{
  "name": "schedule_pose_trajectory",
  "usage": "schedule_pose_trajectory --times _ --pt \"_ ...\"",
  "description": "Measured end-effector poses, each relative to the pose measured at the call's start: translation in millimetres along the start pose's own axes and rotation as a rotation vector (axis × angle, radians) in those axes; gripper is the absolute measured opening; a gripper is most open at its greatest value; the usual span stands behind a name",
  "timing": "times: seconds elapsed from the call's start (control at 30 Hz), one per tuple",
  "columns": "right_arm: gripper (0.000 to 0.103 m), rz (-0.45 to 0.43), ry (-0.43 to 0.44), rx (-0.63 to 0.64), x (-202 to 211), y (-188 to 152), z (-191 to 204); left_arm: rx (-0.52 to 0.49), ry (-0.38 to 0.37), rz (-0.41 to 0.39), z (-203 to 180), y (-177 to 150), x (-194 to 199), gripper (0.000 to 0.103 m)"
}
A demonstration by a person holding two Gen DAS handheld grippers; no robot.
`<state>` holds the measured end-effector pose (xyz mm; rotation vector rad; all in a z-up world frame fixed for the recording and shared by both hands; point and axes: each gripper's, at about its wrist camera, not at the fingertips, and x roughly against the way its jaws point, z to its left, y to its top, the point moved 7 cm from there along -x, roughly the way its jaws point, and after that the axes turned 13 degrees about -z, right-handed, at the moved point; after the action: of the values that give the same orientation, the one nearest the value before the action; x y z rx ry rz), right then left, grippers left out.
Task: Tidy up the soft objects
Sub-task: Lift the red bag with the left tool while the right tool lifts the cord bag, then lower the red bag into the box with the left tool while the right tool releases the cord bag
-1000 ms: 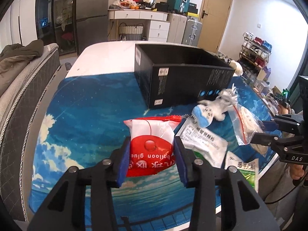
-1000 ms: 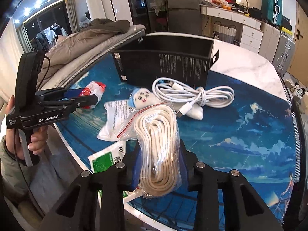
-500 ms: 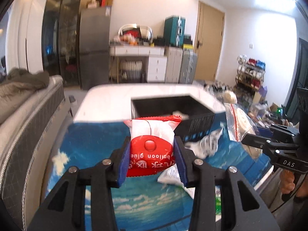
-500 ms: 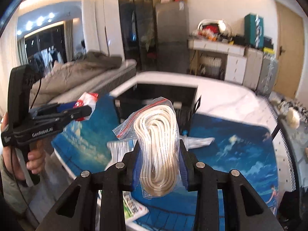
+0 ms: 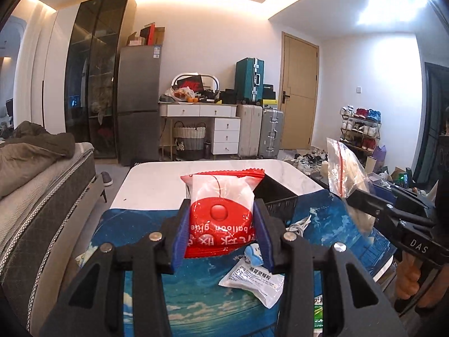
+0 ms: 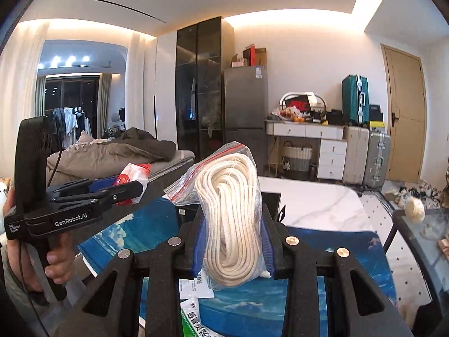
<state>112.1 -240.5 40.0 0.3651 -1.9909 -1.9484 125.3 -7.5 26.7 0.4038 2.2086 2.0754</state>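
Red balloon-glue packet [image 5: 220, 213] clamped in left fingers [image 5: 179, 236]; right fingers [image 6: 199, 244] grip bagged rope [image 6: 233, 219]

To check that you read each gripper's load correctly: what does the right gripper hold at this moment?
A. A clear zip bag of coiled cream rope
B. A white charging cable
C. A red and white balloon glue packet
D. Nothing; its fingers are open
A: in the right wrist view the right gripper is shut on the zip bag of rope, while the balloon glue packet sits in the left gripper.
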Motion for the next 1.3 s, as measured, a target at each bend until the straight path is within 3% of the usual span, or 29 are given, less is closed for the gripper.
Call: schedule_pose_trajectory --times 0.3,0.6,0.87,1.3 --pt "0.034 0.017 0.001 -0.01 -8 -4 0 0.011 0.03 0.008 7 1 -7 0.042" --pt "0.034 0.001 0.0 -0.022 -25 11 -7 0.008 0.027 -0.054 5 23 -16 0.042" --pt "0.034 -0.031 0.033 0.028 -62 45 1 0.015 0.033 -0.115 11 50 -37 0.042" --pt "0.034 -0.048 -0.011 0.001 -142 76 -14 0.067 0.018 -0.092 25 54 -107 0.042"
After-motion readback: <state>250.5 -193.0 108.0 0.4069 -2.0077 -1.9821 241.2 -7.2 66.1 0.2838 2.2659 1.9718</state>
